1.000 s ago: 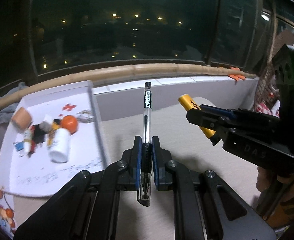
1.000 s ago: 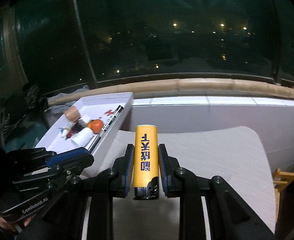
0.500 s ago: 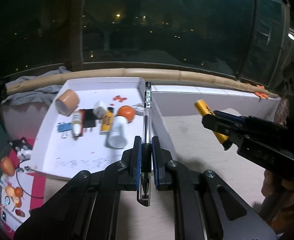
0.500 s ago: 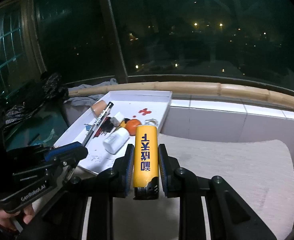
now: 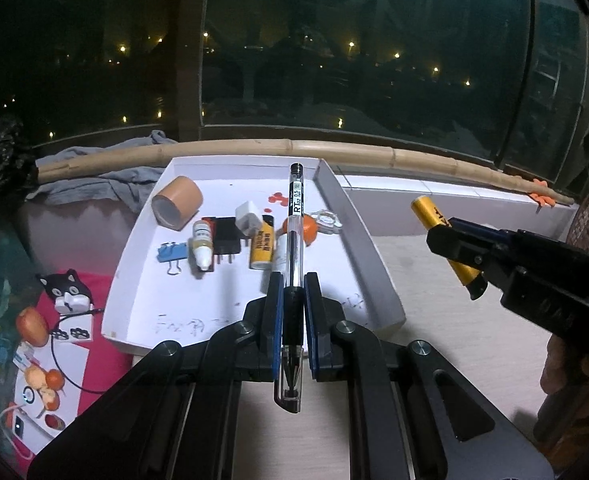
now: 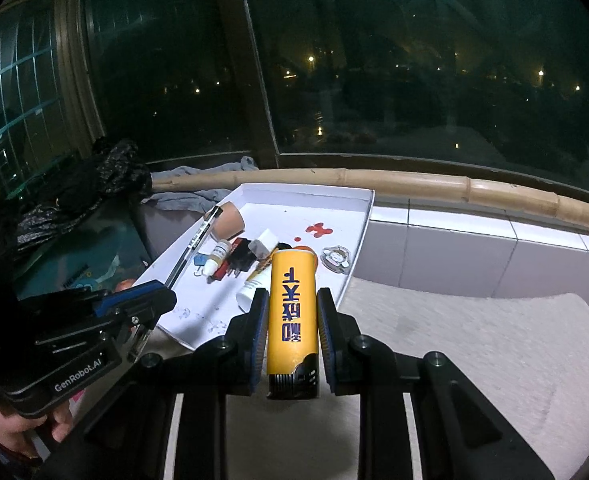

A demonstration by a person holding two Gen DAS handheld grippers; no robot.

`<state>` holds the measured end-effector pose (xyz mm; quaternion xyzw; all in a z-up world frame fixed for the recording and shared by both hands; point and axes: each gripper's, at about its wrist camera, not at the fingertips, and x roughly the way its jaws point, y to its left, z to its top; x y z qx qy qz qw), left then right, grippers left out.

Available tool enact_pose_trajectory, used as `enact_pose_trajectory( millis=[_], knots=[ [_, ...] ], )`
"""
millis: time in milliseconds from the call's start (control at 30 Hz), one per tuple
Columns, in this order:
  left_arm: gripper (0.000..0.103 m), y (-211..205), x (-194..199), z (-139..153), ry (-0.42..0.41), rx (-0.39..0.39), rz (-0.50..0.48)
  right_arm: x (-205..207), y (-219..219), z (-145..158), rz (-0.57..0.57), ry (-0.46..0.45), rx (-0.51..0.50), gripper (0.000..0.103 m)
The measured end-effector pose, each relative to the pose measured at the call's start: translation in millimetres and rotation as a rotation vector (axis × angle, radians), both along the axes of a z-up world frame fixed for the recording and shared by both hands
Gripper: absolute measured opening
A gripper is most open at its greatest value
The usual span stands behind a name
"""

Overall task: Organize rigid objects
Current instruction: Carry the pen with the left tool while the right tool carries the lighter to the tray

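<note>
My left gripper [image 5: 293, 304] is clenched on a clear-barrelled gel pen with a black grip and black end cap [image 5: 295, 216]. The pads clamp the black grip section; the barrel runs forward over the shallow white cardboard tray [image 5: 360, 240], its capped end reaching toward the tray's far wall in the left wrist view.

My right gripper [image 6: 292, 320] is clamped on a yellow plastic lighter with blue lettering and a black head [image 6: 293, 312], black head toward the camera. The yellow end points at the tray's near right corner. From the left camera the lighter sits over the pale table surface [image 5: 434, 320], just right of the tray's right wall.

Tray contents, as far as I can read them:
- tan roll of tape [image 5: 177, 202], far left
- blue binder clip [image 5: 172, 252]
- small white dropper bottle [image 5: 201, 246] lying on a black block [image 5: 225, 236]
- white cube-shaped adapter [image 5: 248, 218]
- second yellow lighter [image 5: 262, 248]
- orange ball [image 5: 312, 230], partly behind the pen
- clear plastic trinket [image 5: 326, 220] against the right wall

A bamboo pole [image 5: 374, 154] lies along the sill behind the tray. Grey cloth [image 5: 106, 180] is bunched at its left end.
</note>
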<state>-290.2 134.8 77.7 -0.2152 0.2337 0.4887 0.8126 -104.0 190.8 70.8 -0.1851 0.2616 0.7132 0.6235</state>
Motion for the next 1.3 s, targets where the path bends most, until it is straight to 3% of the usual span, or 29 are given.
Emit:
enact_pose_trajectory(
  millis=[367,700,933,1300],
  knots=[
    [0.009,17.1,-19.4,2.9,0.025,0.016,0.022,-21.2,17.6,8.0,0.015,-0.011,0.014,0.023],
    [0.009,50.4,-22.4,9.8,0.058,0.026,0.024,-25.7,50.2,15.9,-0.002,0.038,0.0,0.023],
    [0.009,90.8,-26.4,9.7,0.034,-0.024,0.043,-28.9,76.4,19.0,-0.029,0.037,-0.012,0.023],
    [0.009,122.2,0.8,-19.1,0.103,-0.083,0.043,-31.6,123.7,-8.3,-0.087,0.009,-0.109,0.023]
  ],
)
